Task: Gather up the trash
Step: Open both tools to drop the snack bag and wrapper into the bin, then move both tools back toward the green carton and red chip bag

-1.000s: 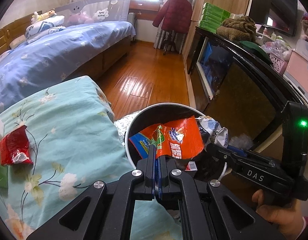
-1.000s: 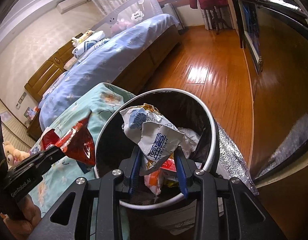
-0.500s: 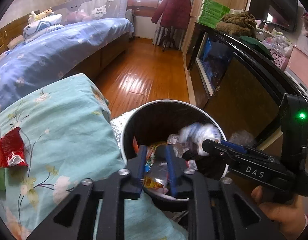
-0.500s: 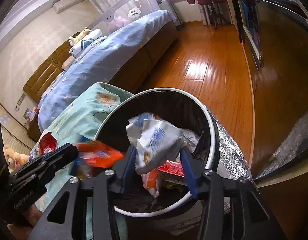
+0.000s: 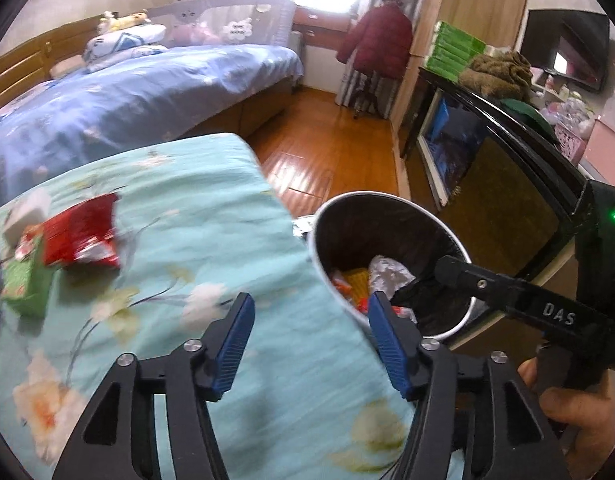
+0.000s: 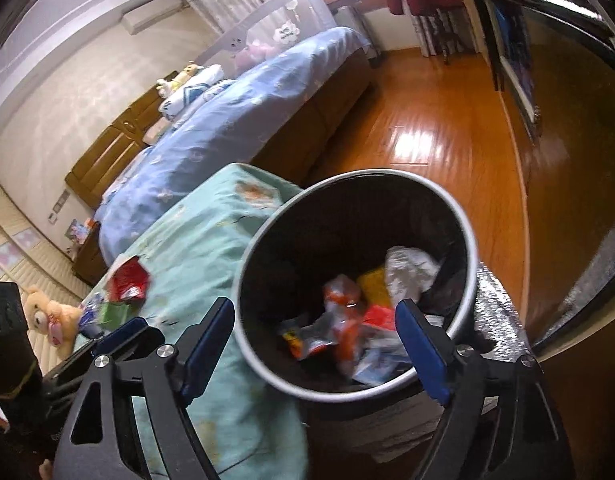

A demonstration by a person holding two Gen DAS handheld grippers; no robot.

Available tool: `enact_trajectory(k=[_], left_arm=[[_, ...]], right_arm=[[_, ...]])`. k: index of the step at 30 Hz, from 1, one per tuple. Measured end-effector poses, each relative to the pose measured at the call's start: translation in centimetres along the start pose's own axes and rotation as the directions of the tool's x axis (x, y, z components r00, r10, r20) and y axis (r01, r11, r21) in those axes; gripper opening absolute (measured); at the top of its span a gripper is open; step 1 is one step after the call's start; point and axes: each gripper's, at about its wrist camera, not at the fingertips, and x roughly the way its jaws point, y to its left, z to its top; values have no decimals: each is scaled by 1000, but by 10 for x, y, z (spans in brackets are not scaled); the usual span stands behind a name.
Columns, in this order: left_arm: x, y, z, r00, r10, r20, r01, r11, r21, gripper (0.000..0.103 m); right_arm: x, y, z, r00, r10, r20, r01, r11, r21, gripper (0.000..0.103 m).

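sitting in the bottom of the bin [image 6: 463, 240] now are the crumpled wrappers [image 6: 347, 320], orange, yellow, silver and white, all heaped together and blurred. the bin stands on the wooden floor [image 6: 435, 136], pressed right up against the edge of the bed [image 5: 187, 208] with the pale green flowered cover.

over it, the right tongs [image 6: 313, 340] have just been opening and stand wide with nothing between the blue pads, the bin's mouth showing straight through the gap. the left tongs [image 5: 307, 336] have just been opening too and are empty, parted over the bed's edge just beside the bin rim.

more trash waits on the bed cover: a red wrapper [image 5: 81, 232], with a green packet [image 5: 25, 280] touching it on the near side and something white [image 5: 27, 212] behind. farther out are the blue bed [image 5: 147, 96], a dark cabinet [image 5: 507, 184] and a red coat [image 5: 375, 44] on a stand.

what could go wrong, i'd say: the red wrapper is thin and lies flat on soft cloth, so tongs coming down on it may pinch the cover along with it, or slide off the slick foil. the green packet is so close it could get dragged too. and with both tools crowded at the bin, one could knock the rim or the other.
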Motion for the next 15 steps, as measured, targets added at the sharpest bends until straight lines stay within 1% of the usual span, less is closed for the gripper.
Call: enact_trajectory(k=[2, 8, 15], left_arm=[[-9, 10, -7, 1000, 5, 5, -5, 1000, -21, 61], [-40, 45, -29, 999, 49, 19, -48, 995, -88, 62], [-70, 79, -46, 994, 102, 25, -97, 983, -157, 62]], right_arm=[[-1, 12, -6, 1000, 21, 6, -21, 1000, -11, 87], [3, 47, -20, 997, 76, -1, -75, 996, -54, 87], [16, 83, -33, 992, 119, -37, -122, 987, -105, 87]])
